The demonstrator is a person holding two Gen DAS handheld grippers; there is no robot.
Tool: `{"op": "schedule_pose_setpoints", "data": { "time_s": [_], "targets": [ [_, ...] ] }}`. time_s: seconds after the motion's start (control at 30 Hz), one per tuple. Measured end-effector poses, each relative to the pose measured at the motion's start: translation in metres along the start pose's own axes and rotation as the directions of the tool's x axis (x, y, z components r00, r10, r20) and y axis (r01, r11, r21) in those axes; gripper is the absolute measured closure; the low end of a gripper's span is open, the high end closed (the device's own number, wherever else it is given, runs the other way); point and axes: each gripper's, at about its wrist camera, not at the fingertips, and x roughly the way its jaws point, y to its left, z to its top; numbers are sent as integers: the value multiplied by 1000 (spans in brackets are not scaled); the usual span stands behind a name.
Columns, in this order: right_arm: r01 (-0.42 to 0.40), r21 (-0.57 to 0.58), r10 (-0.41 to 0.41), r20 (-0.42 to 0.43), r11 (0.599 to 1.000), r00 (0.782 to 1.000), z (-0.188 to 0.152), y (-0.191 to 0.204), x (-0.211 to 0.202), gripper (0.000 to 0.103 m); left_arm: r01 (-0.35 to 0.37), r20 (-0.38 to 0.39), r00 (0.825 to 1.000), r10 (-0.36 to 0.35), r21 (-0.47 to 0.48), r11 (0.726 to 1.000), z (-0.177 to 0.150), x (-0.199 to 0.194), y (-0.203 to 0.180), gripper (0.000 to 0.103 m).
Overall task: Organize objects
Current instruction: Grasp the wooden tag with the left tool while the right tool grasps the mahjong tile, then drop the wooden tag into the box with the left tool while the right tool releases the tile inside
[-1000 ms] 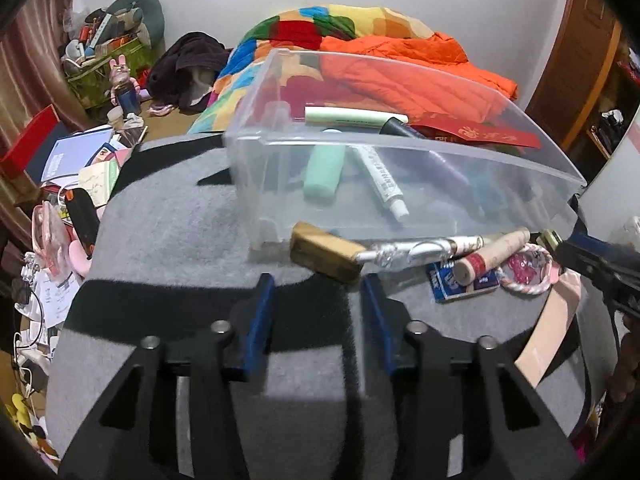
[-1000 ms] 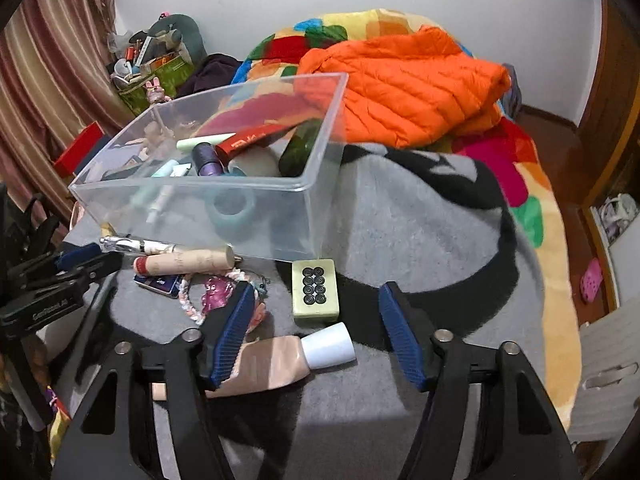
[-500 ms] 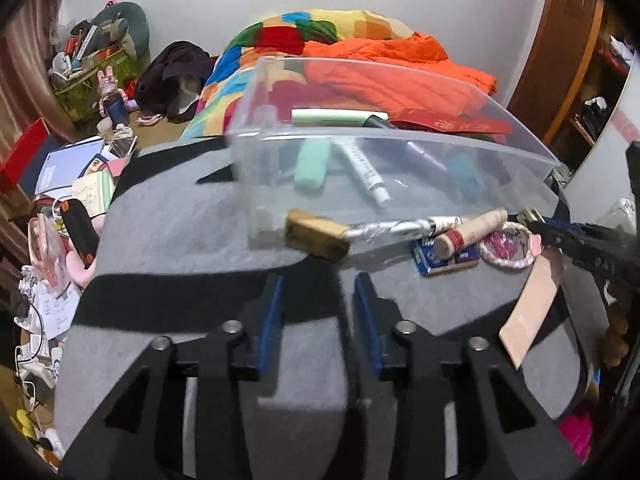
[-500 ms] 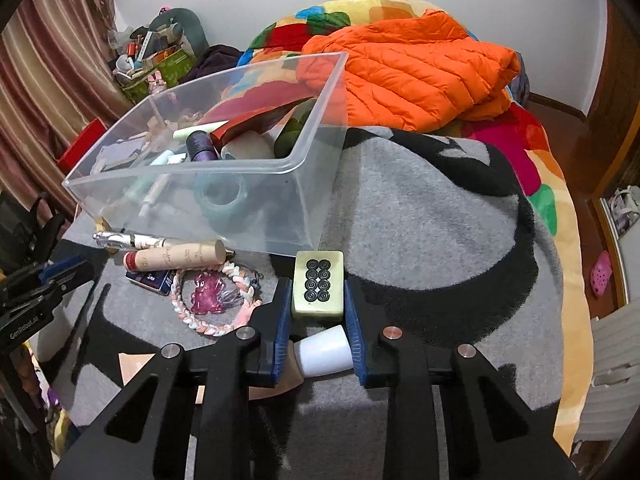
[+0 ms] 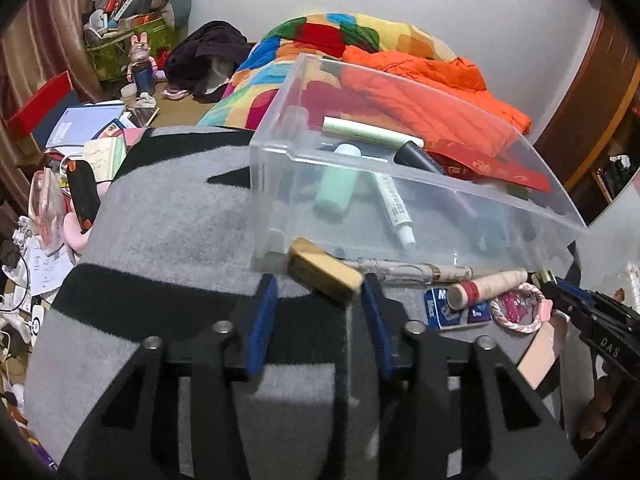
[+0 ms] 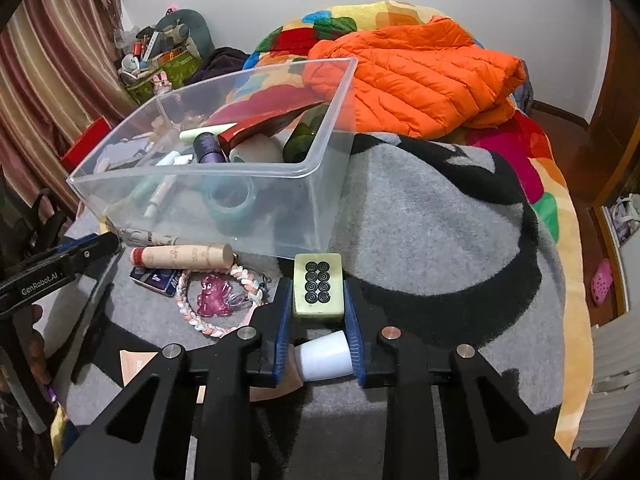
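Observation:
A clear plastic bin (image 5: 400, 204) (image 6: 280, 184) with several tubes and a tape roll inside sits on a grey blanket. My right gripper (image 6: 318, 296) is shut on a green mahjong tile (image 6: 319, 286); a white-capped beige tube (image 6: 324, 354) lies under its jaws. My left gripper (image 5: 320, 292) is open, its pads either side of a gold block (image 5: 324, 270) in front of the bin. A wooden cylinder (image 5: 486, 289) (image 6: 188, 256), a blue card box (image 5: 456, 312), a glass tube (image 5: 404, 270) and a braided ring with a pink charm (image 6: 216, 298) lie by the bin's front.
An orange jacket (image 6: 416, 76) and a colourful quilt (image 5: 340, 36) lie behind the bin. Books and clutter (image 5: 80, 132) cover the floor at left. The blanket's right side (image 6: 460, 240) drops off toward the floor.
My right gripper closed on the mahjong tile. My left gripper moved forward until its open pads flank the gold block.

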Motion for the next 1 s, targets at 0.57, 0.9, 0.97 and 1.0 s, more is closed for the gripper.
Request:
{"op": "schedule_pose_setpoints", "data": {
  "time_s": [0.57,0.9,0.97,1.0],
  "targets": [
    [-23,-23,25,77,999,997,-4,10,-33,81,18,4,1000,-19,137,990,-21,-35,14,82],
    [-33,-38,36,70,999,997,-11,20,-38,81,-3,-32,999,10,224,974,2,-2,-6,46],
    [-40,-43,43,77,998,996,-11,23,-41,81,12,-59,998,1,223,975,2,8,-6,48],
    [-43,-46,46,81,998,996,-10,25,-43,81,6,-47,999,5,229,974,2,8,-7,51]
  ]
}}
